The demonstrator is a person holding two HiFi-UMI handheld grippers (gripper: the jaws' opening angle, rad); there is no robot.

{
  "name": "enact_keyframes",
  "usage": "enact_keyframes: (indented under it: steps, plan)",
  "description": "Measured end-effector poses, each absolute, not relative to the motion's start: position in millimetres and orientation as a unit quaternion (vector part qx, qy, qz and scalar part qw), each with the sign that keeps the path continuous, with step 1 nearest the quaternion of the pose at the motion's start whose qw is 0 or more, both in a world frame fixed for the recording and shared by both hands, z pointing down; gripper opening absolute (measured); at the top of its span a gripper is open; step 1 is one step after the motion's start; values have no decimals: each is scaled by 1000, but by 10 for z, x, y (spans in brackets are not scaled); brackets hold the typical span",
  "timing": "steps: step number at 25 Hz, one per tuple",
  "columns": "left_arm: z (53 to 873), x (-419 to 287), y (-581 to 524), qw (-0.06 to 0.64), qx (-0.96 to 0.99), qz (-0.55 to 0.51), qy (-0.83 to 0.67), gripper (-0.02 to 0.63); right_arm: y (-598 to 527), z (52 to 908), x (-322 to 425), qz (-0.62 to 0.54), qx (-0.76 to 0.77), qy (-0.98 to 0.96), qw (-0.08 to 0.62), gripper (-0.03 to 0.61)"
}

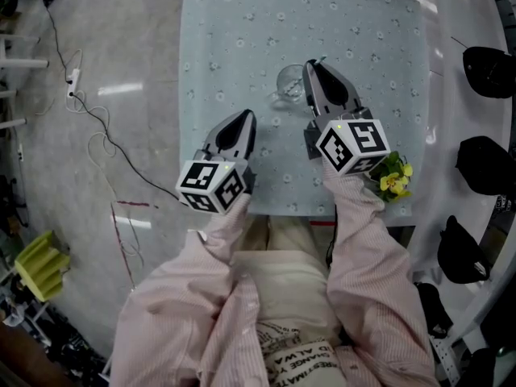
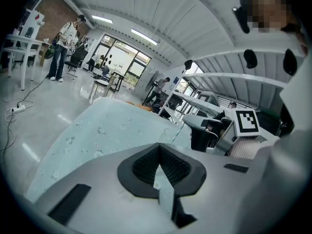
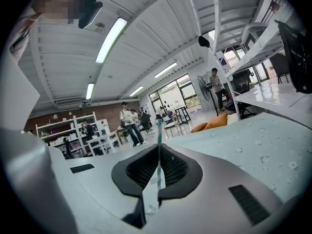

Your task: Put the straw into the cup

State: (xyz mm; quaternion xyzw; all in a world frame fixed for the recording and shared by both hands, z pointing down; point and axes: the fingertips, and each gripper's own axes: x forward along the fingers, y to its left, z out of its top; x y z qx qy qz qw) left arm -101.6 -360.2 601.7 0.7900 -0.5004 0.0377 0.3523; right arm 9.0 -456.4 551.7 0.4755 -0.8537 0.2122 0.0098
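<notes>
Right gripper (image 1: 312,65) clamps the straw (image 3: 158,135) beside the cup (image 1: 289,81) at the table's (image 1: 234,31) middle; left gripper (image 1: 247,117), closed and empty, hovers near the front edge.

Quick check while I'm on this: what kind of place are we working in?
Likely a big open workshop or lab hall: ceiling strip lights, white shelving, long white worktables.

Bright ceiling strip lights (image 3: 111,39) glare off the floor (image 1: 129,91); fisheye edges bend darkly.
</notes>
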Motion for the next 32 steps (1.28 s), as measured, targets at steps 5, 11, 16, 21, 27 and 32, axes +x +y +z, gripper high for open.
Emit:
enact_keyframes:
  steps: [5,11,16,21,27,32]
  plan:
    - [6035,-1006,-3600,353,792,40,-497,0,-4573,5562,93,216,480,-850,8,9]
    - [5984,-986,-3596,353,793,35,-496,0,-4584,5629,69,216,477,-852,32,11]
    - [5907,-931,-3603,348,797,30,-492,0,-4589,5696,94,230,482,-844,42,106]
    - [5843,-909,-3618,344,800,27,-491,0,-4562,5800,154,249,490,-833,62,143]
    - [5799,-876,-3613,340,802,25,-490,0,-4477,5873,250,275,496,-821,69,163]
    - [5754,-826,-3589,336,807,25,-486,0,-4381,5862,331,294,499,-813,57,161]
